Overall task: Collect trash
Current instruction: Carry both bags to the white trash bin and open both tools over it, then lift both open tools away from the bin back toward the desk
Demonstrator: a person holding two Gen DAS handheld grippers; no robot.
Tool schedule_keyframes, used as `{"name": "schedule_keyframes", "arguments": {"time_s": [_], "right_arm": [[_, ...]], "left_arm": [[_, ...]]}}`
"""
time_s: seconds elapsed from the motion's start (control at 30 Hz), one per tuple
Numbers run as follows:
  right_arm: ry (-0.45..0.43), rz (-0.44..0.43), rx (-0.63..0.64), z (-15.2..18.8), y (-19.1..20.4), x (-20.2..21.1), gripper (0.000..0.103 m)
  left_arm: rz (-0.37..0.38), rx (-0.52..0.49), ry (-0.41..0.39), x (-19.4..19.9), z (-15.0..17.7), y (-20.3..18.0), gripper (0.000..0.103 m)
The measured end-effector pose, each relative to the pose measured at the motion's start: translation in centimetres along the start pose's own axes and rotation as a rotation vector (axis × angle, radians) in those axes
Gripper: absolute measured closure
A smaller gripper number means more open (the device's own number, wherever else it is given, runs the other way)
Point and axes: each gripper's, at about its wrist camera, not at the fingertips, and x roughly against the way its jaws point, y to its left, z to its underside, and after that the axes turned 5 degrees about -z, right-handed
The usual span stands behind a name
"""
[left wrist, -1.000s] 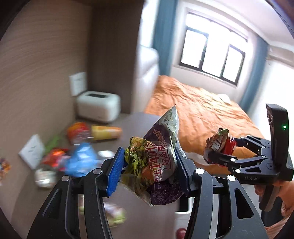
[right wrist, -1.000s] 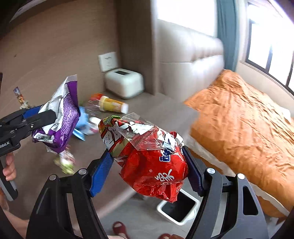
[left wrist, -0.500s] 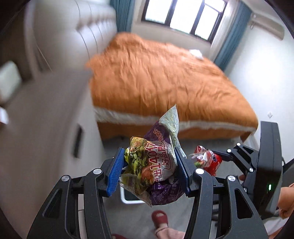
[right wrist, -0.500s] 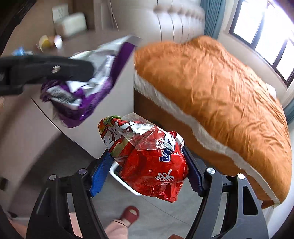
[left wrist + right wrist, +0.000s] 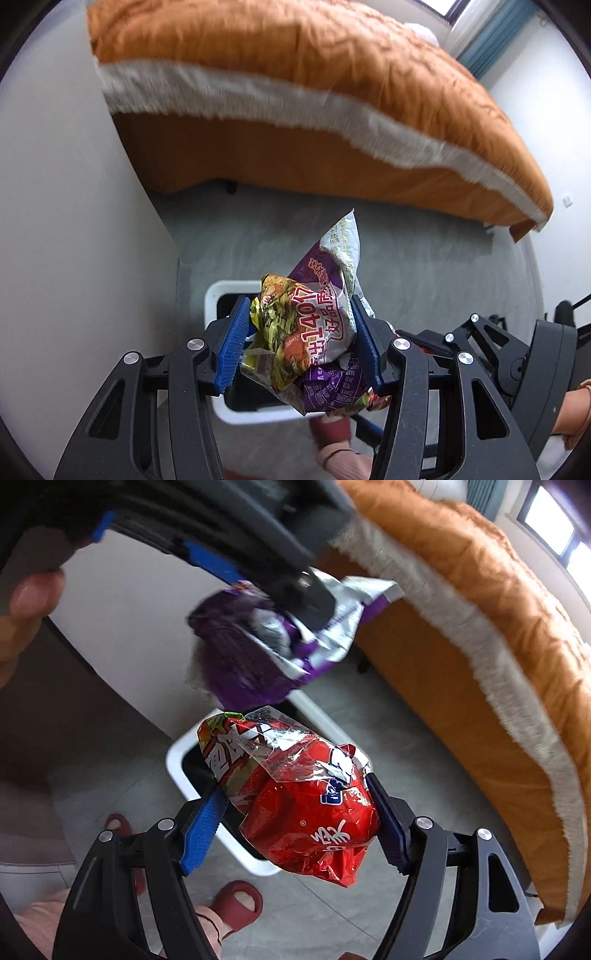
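Note:
My left gripper [image 5: 301,341] is shut on a purple snack bag [image 5: 317,325] and holds it above a white trash bin [image 5: 214,295] with a black inside, standing on the grey floor. My right gripper [image 5: 291,819] is shut on a red snack bag [image 5: 314,812], also above the bin [image 5: 177,757]. In the right wrist view the left gripper [image 5: 295,587] with the purple bag [image 5: 251,661] hangs just above and beyond the red bag. In the left wrist view the right gripper's body [image 5: 517,362] is at the lower right, its bag mostly hidden.
A bed with an orange cover [image 5: 332,74] runs along the far side, also in the right wrist view [image 5: 498,627]. A white cabinet side [image 5: 74,258] stands left of the bin. The person's feet in red slippers [image 5: 236,904] are near the bin.
Both grippers have tilted further down toward the floor and moved over the bin. The bags stay held. The left gripper now sits closer above the right one.

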Motion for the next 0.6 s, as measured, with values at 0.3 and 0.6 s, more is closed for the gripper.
{"name": "schedule_keyframes", "arguments": {"time_s": [0.3, 0.6], "right_arm": [[0.068, 0.016, 0.027, 2.9, 0.0, -6.6, 0.005], [0.068, 0.035, 0.026, 2.2, 0.4, -5.3, 0.005]], "left_arm": [[-0.053, 0.023, 0.068, -7.3, 3.9, 2.4, 0.005], [-0.081, -0.002, 0.067, -4.8, 4.2, 2.2, 0.005]]}}
